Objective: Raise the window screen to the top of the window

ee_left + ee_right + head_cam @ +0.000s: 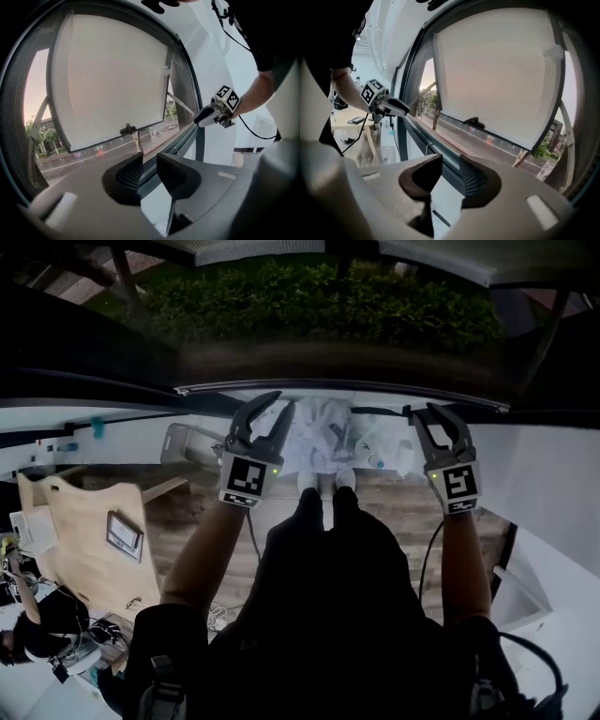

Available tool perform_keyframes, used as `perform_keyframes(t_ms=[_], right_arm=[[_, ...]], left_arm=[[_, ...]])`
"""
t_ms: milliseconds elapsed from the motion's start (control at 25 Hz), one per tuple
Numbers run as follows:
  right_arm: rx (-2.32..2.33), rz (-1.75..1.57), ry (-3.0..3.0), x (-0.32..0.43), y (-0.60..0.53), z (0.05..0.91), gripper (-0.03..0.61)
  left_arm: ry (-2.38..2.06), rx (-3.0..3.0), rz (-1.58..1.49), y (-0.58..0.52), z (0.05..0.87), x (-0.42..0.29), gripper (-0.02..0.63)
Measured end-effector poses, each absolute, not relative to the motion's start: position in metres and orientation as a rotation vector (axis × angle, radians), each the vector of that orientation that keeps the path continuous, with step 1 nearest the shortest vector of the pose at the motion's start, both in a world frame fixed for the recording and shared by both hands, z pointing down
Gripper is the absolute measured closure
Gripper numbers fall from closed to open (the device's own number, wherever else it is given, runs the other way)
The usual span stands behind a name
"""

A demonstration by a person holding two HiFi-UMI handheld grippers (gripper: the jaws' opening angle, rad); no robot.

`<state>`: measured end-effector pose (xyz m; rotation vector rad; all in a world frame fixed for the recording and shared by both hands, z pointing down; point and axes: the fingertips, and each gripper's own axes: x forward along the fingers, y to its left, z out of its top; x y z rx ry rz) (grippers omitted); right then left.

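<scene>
So the left hand-held gripper (149, 165) has its jaws apart with nothing between them, just pointing at the lower frame (185, 136) of the window. Moving across, the window screen (112, 79) covers most of the glass but isn't at the top yet; its bottom bar (101, 142) hangs a bit above the frame, with a strip of wet street showing underneath. There's a small dark pull tab (127, 130) in the middle of that bar, and neither gripper is touching it or the bar. Over on the right, the right hand-held gripper (451, 165) is the same story: jaws parted, empty, aimed at the frame below the screen. My worry from here is that the tab looks tiny next to those chunky jaws, so a sloppy pinch could slide off and let the screen drop back down. And if the two sides get pushed up unevenly, I'd guess the bar tilts and binds in the side channels. Grabbing the mesh instead of the bar seems like a good way to stretch or tear it.
</scene>
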<state>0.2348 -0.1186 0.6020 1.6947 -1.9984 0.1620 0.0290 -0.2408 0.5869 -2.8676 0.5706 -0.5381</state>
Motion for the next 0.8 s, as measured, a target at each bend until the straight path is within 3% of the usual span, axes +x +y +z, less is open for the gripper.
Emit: perform_keyframes(t_ms=[400,800], right_arm=[[1.391,-0.079,-1.723,0.241,-0.121,0.65,0.383],[1.291,-0.143,-1.619,0.243,-0.137,0.666,0.367]], left_arm=[[0.397,-2.653,-0.746,-0.238,0.642,0.039,0.479],[0.36,-2.547,-0.86,-0.249,0.668,0.044,0.454]])
